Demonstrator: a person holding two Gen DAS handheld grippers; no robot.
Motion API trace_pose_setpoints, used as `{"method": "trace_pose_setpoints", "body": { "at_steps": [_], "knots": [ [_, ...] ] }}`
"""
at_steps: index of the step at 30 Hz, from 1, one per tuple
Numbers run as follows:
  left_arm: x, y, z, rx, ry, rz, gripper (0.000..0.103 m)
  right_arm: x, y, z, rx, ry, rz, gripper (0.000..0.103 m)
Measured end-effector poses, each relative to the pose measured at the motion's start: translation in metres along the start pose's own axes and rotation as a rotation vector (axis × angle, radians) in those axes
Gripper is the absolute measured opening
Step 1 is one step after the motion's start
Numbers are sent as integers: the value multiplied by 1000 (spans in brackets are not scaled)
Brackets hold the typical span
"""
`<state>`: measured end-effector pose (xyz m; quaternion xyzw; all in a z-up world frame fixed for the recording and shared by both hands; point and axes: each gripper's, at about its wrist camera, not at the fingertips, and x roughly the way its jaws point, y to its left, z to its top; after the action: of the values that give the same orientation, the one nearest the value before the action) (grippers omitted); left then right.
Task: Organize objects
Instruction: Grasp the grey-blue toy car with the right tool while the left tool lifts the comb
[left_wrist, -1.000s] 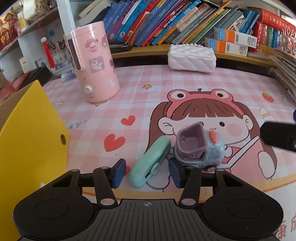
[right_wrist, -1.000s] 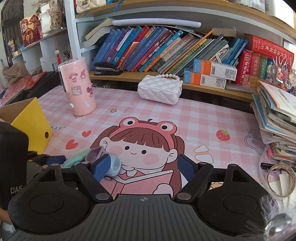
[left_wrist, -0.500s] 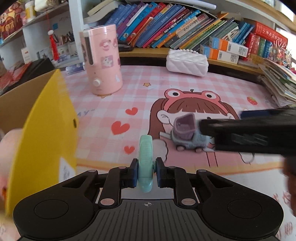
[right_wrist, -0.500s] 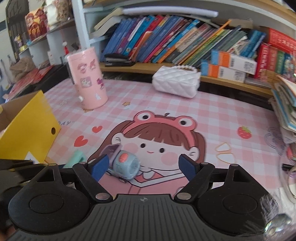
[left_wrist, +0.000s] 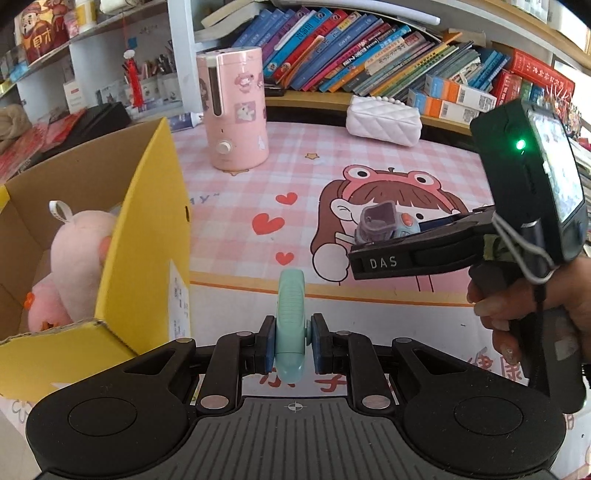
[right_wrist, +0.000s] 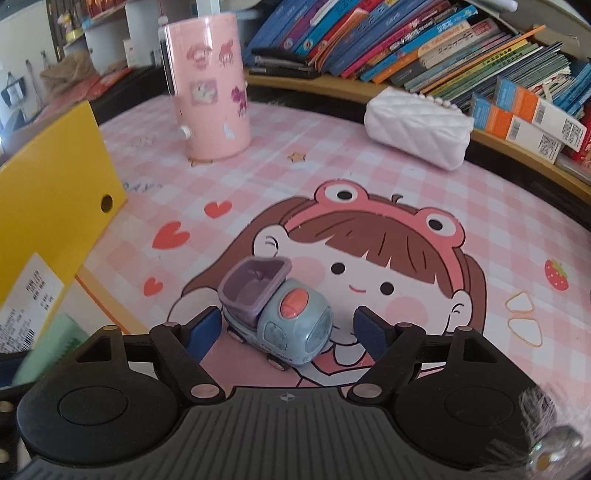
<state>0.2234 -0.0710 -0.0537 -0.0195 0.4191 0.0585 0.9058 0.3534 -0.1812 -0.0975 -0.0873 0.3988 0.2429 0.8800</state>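
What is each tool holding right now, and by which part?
Left tool grips the green clip by its flat sides. Right tool holds nothing; it is closing around the toy truck.

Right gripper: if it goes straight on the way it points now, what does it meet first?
Most likely the toy truck, which stands on the mat between the closing fingers of the right gripper, untouched for now.

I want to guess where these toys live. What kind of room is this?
Probably a child's study corner or bedroom desk: a shelf packed with leaning books, a pink cartoon desk mat, and a plush toy in a yellow box.
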Motion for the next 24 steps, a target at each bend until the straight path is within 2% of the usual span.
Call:
{"method": "trace_pose_setpoints", "body": {
  "at_steps": [2,3,10,15,24],
  "knots": [
    [-1,0,0,-2,-4,-2,18,0,2,-1,-21,-10,-1,71],
    [-2,-1,0,-3,-6,-4,18,-1,2,-1,-27,-20,2,60],
    [-9,-2,0,3,-24,-21,18,-8,2,-1,-17,-19,-5,59],
    [-14,-3,-2,0,-35,-35,18,-32,-1,-4,14,-52,-18,59],
    [-38,4,-10,-4,-78,-95,18,-88,2,-23,122,-55,-51,59]
  ]
}}
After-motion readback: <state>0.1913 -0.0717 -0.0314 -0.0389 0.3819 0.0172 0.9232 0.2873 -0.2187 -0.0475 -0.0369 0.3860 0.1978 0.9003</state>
